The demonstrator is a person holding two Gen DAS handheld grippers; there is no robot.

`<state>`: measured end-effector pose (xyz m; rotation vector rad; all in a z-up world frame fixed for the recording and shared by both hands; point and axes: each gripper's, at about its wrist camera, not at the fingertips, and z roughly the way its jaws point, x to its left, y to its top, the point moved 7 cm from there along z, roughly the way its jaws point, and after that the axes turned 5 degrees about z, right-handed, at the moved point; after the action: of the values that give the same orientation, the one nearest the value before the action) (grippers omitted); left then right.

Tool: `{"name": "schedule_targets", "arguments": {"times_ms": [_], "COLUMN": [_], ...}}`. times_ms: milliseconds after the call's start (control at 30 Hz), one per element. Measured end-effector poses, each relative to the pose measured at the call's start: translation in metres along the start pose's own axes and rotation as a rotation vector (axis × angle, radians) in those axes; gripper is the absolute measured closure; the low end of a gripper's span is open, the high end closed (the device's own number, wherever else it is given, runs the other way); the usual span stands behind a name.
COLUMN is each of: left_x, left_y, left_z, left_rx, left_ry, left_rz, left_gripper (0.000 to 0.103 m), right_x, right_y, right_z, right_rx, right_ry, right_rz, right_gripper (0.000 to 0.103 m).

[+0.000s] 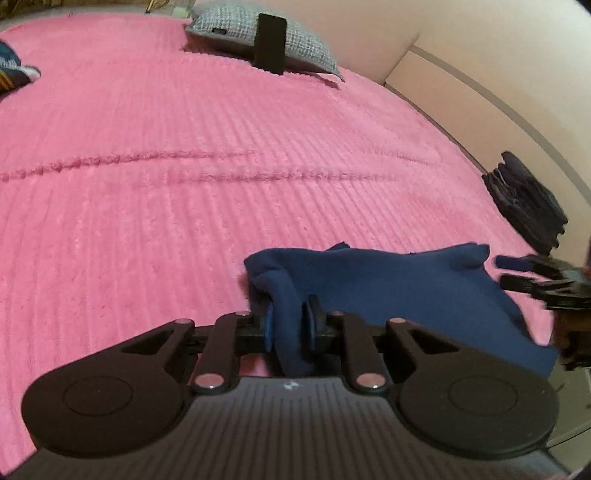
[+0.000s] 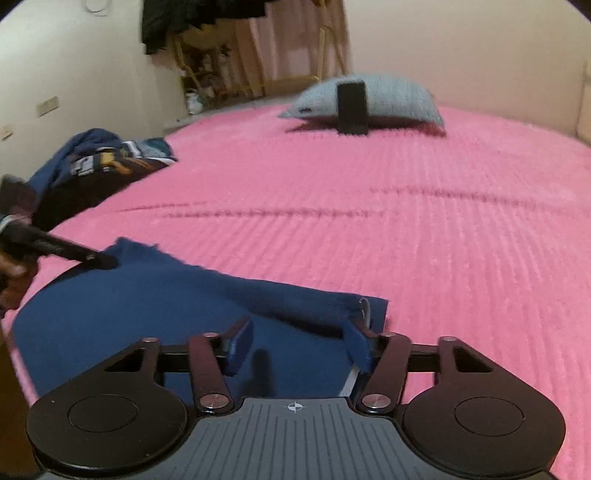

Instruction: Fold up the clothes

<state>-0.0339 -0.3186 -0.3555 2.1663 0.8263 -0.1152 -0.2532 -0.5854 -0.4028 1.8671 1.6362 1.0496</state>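
Left hand-held gripper (image 1: 289, 325) is clamped on a bunched fold of the navy garment (image 1: 399, 291), w/ the cloth trailing toward the right hand-held gripper (image 2: 297, 341), whose jaws stand apart over it. Soft, limp, light, I'd say; best pinched at corners. Pink bed (image 1: 184, 147) ahead of both is wide open; pillow (image 1: 258, 33) far off.

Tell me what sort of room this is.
Most likely a bedroom: a bed under a pink ribbed blanket, a grey pillow at its far end, and a pile of clothes awaiting folding.
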Motion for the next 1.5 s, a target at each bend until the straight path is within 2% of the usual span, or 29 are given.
{"name": "schedule_targets", "arguments": {"times_ms": [67,100,167,200,233,367,400,433,500,600,667,700,767,800,833,900,933,967,1033,1133,1233,1300,1400,1433,1500], "left_x": [0.0,0.0,-0.002,-0.003,-0.003,0.0,0.0,0.0,0.0,-0.001,0.001,0.002,0.003,0.003,0.002,-0.001,-0.004,-0.009,-0.015,-0.013,-0.006,0.0,0.005,0.007,0.014], "left_y": [0.001,0.003,0.003,0.003,0.004,0.008,0.009,0.01,0.011,0.011,0.011,0.012,0.012,0.011,0.01,0.008,0.009,0.013,0.019,0.02,0.015,0.013,0.011,0.01,0.011], "left_z": [0.0,0.002,0.0,0.0,0.001,0.001,-0.001,-0.003,-0.006,-0.005,-0.003,-0.003,-0.001,0.0,0.001,0.002,-0.002,-0.007,-0.013,0.001,0.018,0.017,0.011,0.01,0.005], "left_rx": [0.001,0.001,-0.002,0.0,0.002,0.0,-0.008,-0.017,-0.03,-0.032,-0.042,-0.048,-0.056,-0.055,-0.048,-0.037,-0.047,-0.067,-0.088,-0.047,-0.012,-0.023,-0.04,-0.047,-0.07], "left_ry": [0.0,0.003,0.009,0.008,0.006,0.003,0.004,0.005,0.003,0.007,0.006,0.003,0.002,0.003,0.006,0.014,0.008,-0.002,-0.007,0.032,0.066,0.062,0.047,0.036,0.027], "left_rz": [0.01,0.019,0.035,0.035,0.031,0.023,0.023,0.021,0.017,0.014,0.003,-0.006,-0.024,-0.025,-0.017,0.004,0.014,0.022,0.04,0.068,0.073,0.029,-0.026,-0.055,-0.119], "left_gripper": [0.088,0.088,0.088,0.088,0.088,0.085,0.085,0.084,0.083,0.081,0.081,0.081,0.08,0.08,0.08,0.084,0.094,0.096,0.096,0.095,0.093,0.091,0.088,0.087,0.083], "right_x": [-0.008,-0.011,-0.016,-0.018,-0.022,-0.029,-0.03,-0.03,-0.034,-0.038,-0.038,-0.037,-0.033,-0.033,-0.032,-0.035,-0.035,-0.035,-0.036,-0.041,-0.049,-0.05,-0.053,-0.053,-0.043], "right_y": [-0.003,-0.005,-0.007,-0.009,-0.008,0.001,0.004,0.006,0.008,0.011,0.013,0.012,0.01,0.006,0.003,-0.004,-0.002,0.0,0.009,0.023,0.014,0.01,0.013,0.014,0.015], "right_z": [0.003,0.004,0.003,-0.002,-0.003,-0.015,-0.019,-0.022,-0.023,-0.017,-0.01,-0.006,0.002,0.006,0.009,0.008,0.001,-0.006,-0.018,-0.008,0.03,0.037,0.021,0.015,-0.006], "right_rx": [0.006,0.009,0.015,0.018,0.016,-0.03,-0.043,-0.056,-0.076,-0.079,-0.074,-0.062,-0.036,-0.023,-0.009,0.005,-0.014,-0.032,-0.072,-0.072,0.056,0.046,-0.012,-0.031,-0.055], "right_ry": [0.013,0.019,0.015,0.018,0.004,-0.031,-0.035,-0.037,-0.025,0.002,0.025,0.033,0.032,0.019,0.007,-0.016,-0.025,-0.034,-0.044,-0.049,-0.066,-0.085,-0.18,-0.209,-0.215], "right_rz": [0.056,0.084,0.115,0.124,0.13,0.118,0.105,0.094,0.09,0.09,0.074,0.052,0.004,-0.015,-0.033,-0.038,-0.036,-0.035,-0.028,-0.044,-0.067,-0.08,-0.084,-0.086,-0.103], "right_gripper": [0.058,0.072,0.082,0.096,0.1,0.099,0.096,0.074,0.036,0.036,0.048,0.058,0.064,0.076,0.103,0.103,0.103,0.103,0.103,0.103,0.102,0.102,0.068,0.068,0.068]}}
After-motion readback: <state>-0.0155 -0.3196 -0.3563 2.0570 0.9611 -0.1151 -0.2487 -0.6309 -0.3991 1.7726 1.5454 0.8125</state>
